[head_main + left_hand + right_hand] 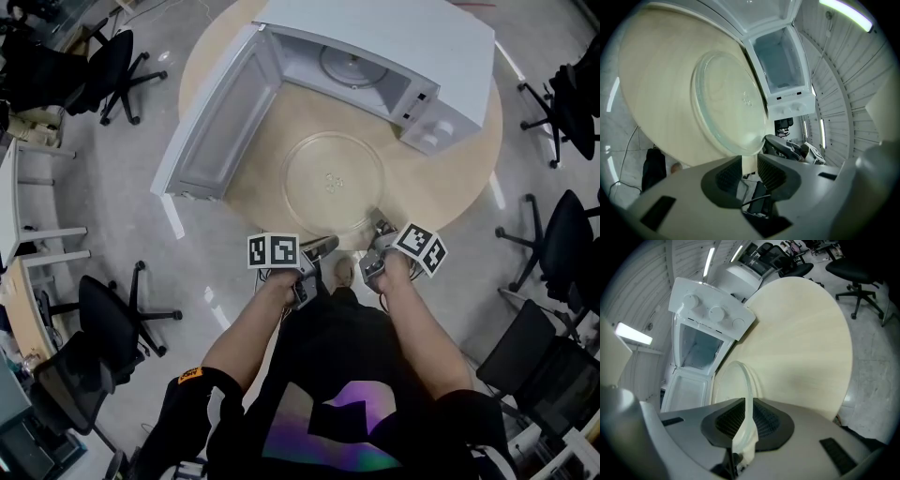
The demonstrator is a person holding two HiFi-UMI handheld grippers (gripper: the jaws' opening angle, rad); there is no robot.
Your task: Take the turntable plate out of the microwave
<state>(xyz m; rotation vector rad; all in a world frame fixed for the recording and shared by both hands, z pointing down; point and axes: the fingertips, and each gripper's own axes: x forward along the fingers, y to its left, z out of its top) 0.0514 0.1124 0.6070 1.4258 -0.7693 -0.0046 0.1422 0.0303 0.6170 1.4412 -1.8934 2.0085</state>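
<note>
1. Turntable plate [330, 183] is already out of the microwave [403, 66]. It lies on the round table [272, 150] toward the front edge, just in front of the open cavity.
2. Right gripper [749, 416] is clamped on the plate's near rim; the glass edge runs straight betw. its pads.
3. Left gripper [750, 171]: jaws apart, nothing pinched. It sits at the table's front edge just beside the rim, left of the right gripper.
4. Step in hand, as I read it: settle the plate and let go. To do it well — get the glass fully flat on the wood before easing the jaws, open them squarely, then back out w/o dragging the rim.
5. Risk: the rim is close to the table's front edge, so a tug toward the person could slide the glass off.
6. Room: the microwave door [211, 131] stands open past the table's left edge and the oven body fills the back. The front-left and right parts of the surface are bare. Office chairs [117, 61] stand well apart on the floor.
</note>
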